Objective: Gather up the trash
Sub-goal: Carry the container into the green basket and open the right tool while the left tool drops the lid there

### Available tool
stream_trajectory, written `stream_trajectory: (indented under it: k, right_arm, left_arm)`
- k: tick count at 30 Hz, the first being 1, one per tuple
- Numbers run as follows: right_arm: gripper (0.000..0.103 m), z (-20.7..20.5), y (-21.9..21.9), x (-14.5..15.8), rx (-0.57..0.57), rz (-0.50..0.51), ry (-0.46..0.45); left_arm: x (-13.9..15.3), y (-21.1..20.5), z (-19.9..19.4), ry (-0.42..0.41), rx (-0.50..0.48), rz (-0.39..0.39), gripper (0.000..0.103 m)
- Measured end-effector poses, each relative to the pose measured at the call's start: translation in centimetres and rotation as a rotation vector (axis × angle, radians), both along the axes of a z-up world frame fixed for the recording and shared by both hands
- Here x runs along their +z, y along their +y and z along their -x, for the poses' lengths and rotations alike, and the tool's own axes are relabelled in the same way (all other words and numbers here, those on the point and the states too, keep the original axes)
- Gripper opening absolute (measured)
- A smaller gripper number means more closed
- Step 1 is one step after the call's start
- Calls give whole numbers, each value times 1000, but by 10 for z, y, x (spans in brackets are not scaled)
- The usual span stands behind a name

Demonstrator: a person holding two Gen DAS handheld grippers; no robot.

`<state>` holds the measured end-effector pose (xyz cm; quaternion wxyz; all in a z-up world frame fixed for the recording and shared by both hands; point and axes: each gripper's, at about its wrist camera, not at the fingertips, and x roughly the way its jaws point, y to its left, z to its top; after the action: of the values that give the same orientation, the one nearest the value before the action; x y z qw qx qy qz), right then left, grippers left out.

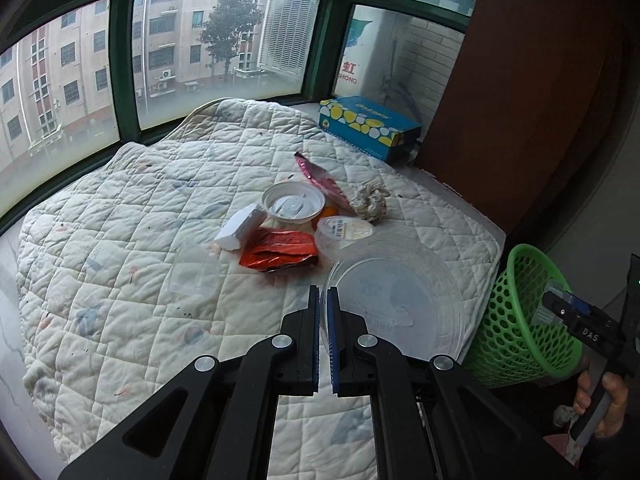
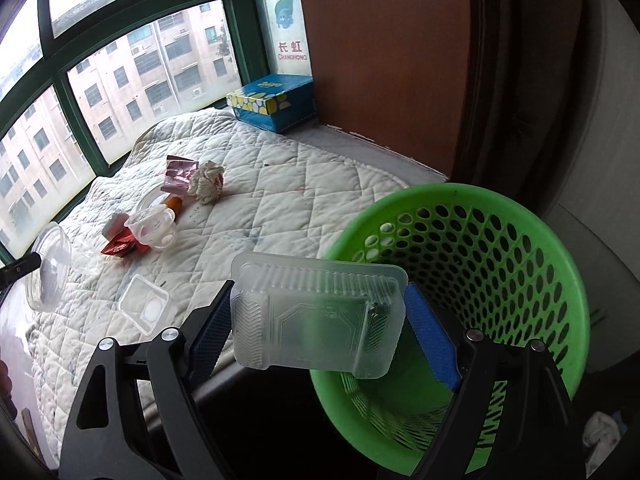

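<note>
The right hand-held gripper [image 2: 316, 320] grasps a clear tray [image 2: 316, 316] between its blue pads, holding it over the near rim of the green basket [image 2: 500, 248]. The left hand-held gripper [image 1: 324, 300] is clenched on the rim of a clear round lid [image 1: 392, 296], which hangs left of the basket, above the quilt [image 1: 120, 280]. A square clear lid [image 2: 144, 306] lies on the quilt, left of the basket. Farther from the basket sits the trash pile: a red wrapper [image 1: 280, 254], a foam block [image 1: 240, 228], a plastic cup [image 1: 344, 232] on its side, a white round lid [image 1: 294, 204], a pink wrapper [image 1: 320, 180] and crumpled paper [image 1: 370, 202]. A blue box [image 1: 368, 124] stands beyond the basket, by the window [image 1: 200, 60].
</note>
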<state>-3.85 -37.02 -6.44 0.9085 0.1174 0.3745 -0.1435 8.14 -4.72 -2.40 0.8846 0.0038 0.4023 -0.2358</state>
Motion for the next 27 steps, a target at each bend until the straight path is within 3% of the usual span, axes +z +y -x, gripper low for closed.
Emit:
stream_trajectory:
  k: [10, 27]
  right_arm:
    - [84, 25, -30, -9, -60, -32, 14]
    - [86, 77, -67, 5, -161, -1, -30]
  left_arm:
    - [26, -92, 9, -34, -161, 32, 4]
    - [20, -203, 27, -15, -337, 1, 4]
